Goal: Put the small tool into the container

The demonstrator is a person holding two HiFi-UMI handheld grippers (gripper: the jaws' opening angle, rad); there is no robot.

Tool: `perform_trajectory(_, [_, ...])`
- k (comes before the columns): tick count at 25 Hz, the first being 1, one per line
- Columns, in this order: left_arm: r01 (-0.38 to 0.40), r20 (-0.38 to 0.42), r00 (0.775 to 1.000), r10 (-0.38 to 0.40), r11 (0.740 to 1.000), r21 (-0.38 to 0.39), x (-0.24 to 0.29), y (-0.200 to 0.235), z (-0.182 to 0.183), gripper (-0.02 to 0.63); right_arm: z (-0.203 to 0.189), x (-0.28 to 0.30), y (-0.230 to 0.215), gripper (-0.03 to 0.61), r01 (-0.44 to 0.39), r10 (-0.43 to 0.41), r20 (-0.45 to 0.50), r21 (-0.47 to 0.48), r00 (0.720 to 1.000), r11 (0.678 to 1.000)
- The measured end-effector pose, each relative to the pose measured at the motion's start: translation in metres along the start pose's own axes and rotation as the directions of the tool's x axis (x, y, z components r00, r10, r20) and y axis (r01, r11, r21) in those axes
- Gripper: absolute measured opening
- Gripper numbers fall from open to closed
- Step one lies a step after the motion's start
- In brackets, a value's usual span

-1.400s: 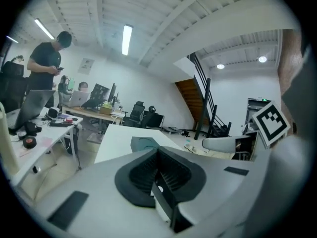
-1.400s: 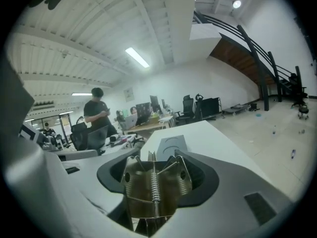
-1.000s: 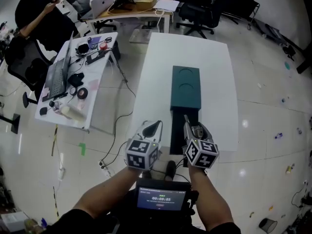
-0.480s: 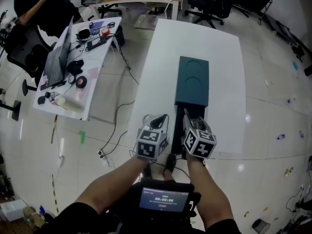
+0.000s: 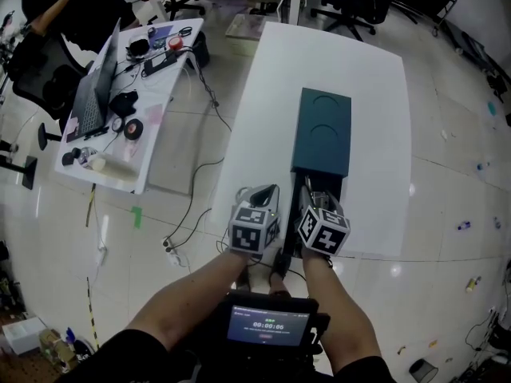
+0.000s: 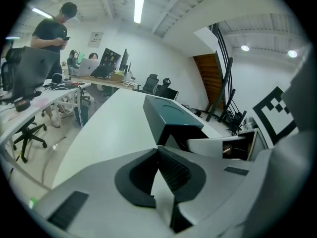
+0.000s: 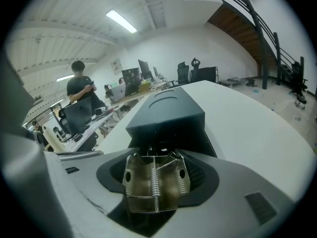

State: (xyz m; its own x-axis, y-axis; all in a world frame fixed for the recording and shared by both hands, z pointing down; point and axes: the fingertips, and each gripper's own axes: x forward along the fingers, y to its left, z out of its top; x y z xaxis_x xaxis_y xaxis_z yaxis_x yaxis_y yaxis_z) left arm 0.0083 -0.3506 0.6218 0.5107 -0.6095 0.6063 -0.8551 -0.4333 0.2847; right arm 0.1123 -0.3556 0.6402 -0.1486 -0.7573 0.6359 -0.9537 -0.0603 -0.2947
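White table on glossy office floor — left hand-held gripper closed, empty; right hand-held gripper tight on metal clip

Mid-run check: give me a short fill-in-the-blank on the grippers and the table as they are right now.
1. The right gripper is shut on a metal ____ with a spring down its middle.
2. The left gripper is ____, with nothing between its jaws.
3. The box stands on a ____ table.

Missing words: clip; shut; white
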Motion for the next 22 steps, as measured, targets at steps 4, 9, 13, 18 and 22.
perform_trajectory(4, [0.031, 0.011, 0.999, -0.031, 1.000, -0.002, 0.002, -0.006, 0.005, 0.020, 0.001, 0.000, -0.001, 0.231, 0.015, -0.016, 0.029, 0.014, 0.999, 1.000])
perform_trajectory(9, [0.057, 0.011, 0.998, -0.057, 0.998, -0.001, 0.001, -0.014, 0.006, 0.020, -0.015, -0.001, -0.008, 0.234, 0.080, -0.079, -0.014, 0.049, 0.997, 0.996])
perform_trajectory(13, [0.059, 0.010, 0.998, -0.058, 0.998, -0.019, -0.002, -0.013, 0.006, 0.020, -0.022, 0.000, -0.008, 0.241, 0.065, -0.064, -0.031, 0.044, 0.997, 0.997])
perform_trajectory(18, [0.068, 0.004, 0.998, -0.068, 0.998, -0.013, -0.001, -0.014, 0.004, 0.020, -0.018, 0.009, -0.008, 0.245, 0.053, -0.051, -0.031, 0.065, 0.998, 0.996])
perform_trajectory(22, [0.080, 0.003, 0.997, -0.080, 0.997, -0.010, -0.004, -0.016, 0.005, 0.020, -0.016, 0.010, -0.002, 0.312, 0.025, -0.023, -0.030, 0.058, 0.999, 0.998])
